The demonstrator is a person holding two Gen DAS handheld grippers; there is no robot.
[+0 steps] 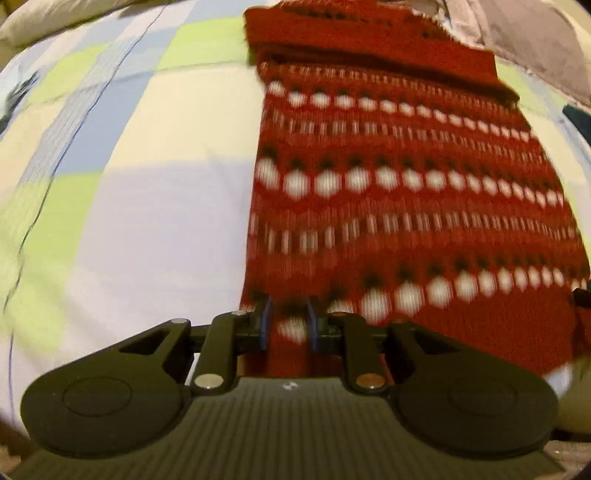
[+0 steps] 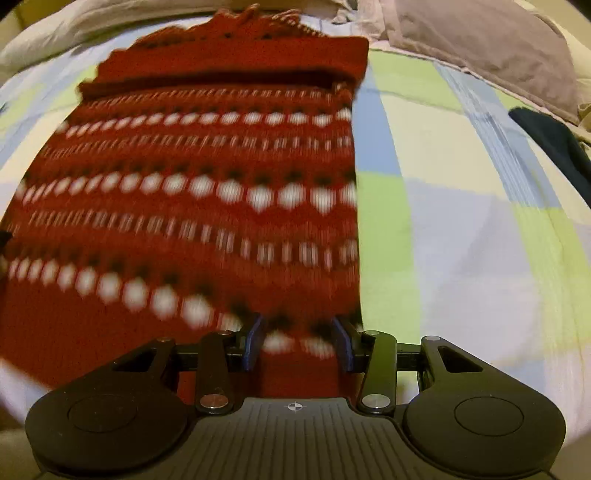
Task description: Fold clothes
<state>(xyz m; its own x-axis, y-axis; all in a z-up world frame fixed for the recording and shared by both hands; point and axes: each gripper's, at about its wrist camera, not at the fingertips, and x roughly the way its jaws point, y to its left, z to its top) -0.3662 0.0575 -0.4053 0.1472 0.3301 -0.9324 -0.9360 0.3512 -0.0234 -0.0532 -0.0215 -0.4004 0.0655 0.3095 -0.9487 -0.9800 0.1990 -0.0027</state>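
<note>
Clamped between blue-padded fingers, the near hem of a red knitted sweater [image 1: 406, 184] is held by the left gripper [image 1: 288, 325] at the garment's left corner, cloth seen bunched in the narrow gap between the two pads. At the opposite near corner, the same hem is gripped by the right gripper [image 2: 297, 341], its jaws set somewhat wider apart, with red knit filling the space between them; how firmly the cloth is pinched there cannot be told through the motion blur.

Beyond the fingers, the sweater is seen stretched away from both cameras across a bedsheet [image 1: 147, 221] checked in pale blue, lime green, cream and lavender. Rows of white hexagonal dots, dark flecks and short white bars are carried across the red knit. Along the left gripper's side, bare sheet is shown with nothing lying on it near the garment.

Further off, the sweater's far end is seen doubled over into a plain red band, with fringed or ribbed edging beyond it. A dark navy piece of cloth [image 2: 554, 140] lies on the sheet well apart from the sweater, on the right gripper's side. At the head of the bed, a grey-brown pillow [image 2: 480, 48] and a pale pillow [image 1: 55, 22] are visible.
</note>
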